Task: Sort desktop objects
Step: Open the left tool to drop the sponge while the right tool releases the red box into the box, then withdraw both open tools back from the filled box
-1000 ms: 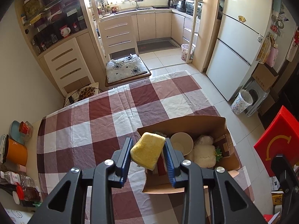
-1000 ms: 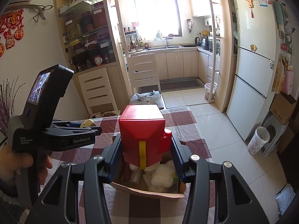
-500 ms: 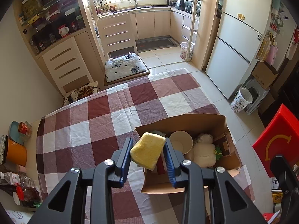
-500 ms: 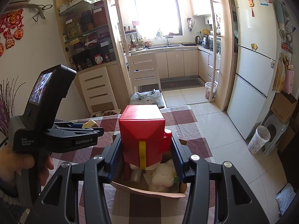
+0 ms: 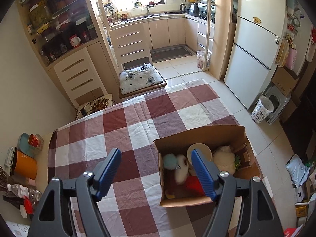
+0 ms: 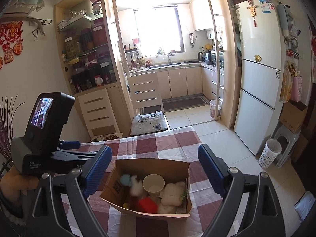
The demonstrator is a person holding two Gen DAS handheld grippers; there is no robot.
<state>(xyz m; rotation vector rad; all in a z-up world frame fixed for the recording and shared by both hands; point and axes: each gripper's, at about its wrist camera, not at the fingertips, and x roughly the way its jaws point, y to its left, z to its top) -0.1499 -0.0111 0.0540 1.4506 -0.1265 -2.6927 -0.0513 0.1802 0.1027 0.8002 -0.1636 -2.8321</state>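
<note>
- The left tongs [image 5: 156,174] hang over the counter [image 5: 122,130] with its checked cloth, jaws spread wide and nothing between the blue pads; they have just been opening.
- The right tongs [image 6: 155,171] also stand wide apart with nothing gripped, having just been opening; the cardboard box [image 6: 150,164] shows through the gap between them.
- In the right wrist view the left tongs' body with its small screen is at the left edge, held by a hand [image 6: 11,185].
- The cardboard box [image 5: 199,136] sits open on the counter near its right edge, flaps up.
- A red object [image 6: 147,204], blurred in both views, lies in the box toward the near side; in the left wrist view it [image 5: 192,183] sits just beside the right-hand pad.
- A small yellow piece [image 5: 170,194] lies in the box's near left corner; in the right wrist view a yellow bit [image 6: 126,205] shows just left of the red object.
- A paper cup [image 6: 153,183] stands upright in the middle of the box, mouth up.
- A white plush toy [image 6: 170,195] lies right of the cup, and a pale blue fluffy ball [image 6: 125,179] left of it, with a blurred white fluffy thing [image 6: 136,186] between ball and cup.
- Beyond the counter stands a chair with a flowered cushion [image 5: 139,79].
- An orange container [image 5: 24,166] stands off the counter's left end.
</note>
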